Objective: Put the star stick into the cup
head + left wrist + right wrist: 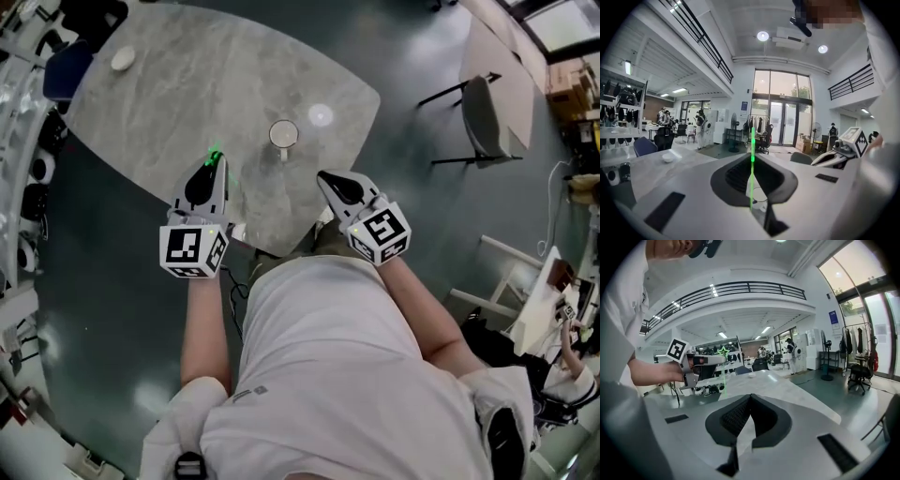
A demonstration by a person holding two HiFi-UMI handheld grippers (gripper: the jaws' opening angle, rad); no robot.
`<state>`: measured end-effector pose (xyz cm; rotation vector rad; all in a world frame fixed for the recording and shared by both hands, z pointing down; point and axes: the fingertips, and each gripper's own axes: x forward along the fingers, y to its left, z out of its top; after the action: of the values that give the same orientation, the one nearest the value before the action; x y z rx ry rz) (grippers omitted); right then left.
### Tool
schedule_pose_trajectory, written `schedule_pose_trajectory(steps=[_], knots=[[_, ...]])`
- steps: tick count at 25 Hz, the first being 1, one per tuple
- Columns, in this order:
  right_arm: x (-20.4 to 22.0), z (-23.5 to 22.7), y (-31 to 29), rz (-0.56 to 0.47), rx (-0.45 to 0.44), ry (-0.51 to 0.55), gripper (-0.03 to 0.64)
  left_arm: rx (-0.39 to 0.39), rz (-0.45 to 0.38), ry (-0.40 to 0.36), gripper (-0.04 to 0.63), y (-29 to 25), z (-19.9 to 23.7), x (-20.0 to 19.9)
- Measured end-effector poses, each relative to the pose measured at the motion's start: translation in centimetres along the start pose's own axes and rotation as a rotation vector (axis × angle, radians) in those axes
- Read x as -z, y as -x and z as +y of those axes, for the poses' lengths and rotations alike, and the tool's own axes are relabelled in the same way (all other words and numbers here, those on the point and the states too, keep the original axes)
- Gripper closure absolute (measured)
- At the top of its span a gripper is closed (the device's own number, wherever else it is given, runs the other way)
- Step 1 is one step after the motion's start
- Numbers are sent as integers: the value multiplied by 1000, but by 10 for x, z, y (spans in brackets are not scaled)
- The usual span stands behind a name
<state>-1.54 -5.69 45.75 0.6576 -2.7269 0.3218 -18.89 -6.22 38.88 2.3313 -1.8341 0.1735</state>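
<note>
Right in front of us, our left tool (213,172) has its jaws pressed together on the star stick (752,159), a thin green rod that runs out past the jaw tips with the star (723,351) at its far end. Our right tool (330,180) sits level with it, jaws closed on nothing.

The grip is our first worry. The rod is slim and most of it stands free of the jaws, so we judge it could swivel or slide if we swing the tool quickly.

Further out, the cup (283,134) stands upright on the bench (206,84), apart from both tools and roughly between their lines. It looks small and light, and nothing steadies it. If the star catches the rim instead of clearing it, we think the cup could tip or skid. Letting go before the stick is well inside could drop it onto the bench.

Furthest off, a small white dish (123,59) lies well clear of our path.
</note>
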Motion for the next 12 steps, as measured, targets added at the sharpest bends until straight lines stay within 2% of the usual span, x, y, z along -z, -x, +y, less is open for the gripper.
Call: schedule_pose_trajectory(steps=[5, 12], knots=[[3, -34, 18, -29, 68, -54, 607, 76, 5, -40, 578, -47, -26, -16], [13, -76, 42, -29, 138, -109, 607, 141, 11, -68, 578, -100, -55, -29]])
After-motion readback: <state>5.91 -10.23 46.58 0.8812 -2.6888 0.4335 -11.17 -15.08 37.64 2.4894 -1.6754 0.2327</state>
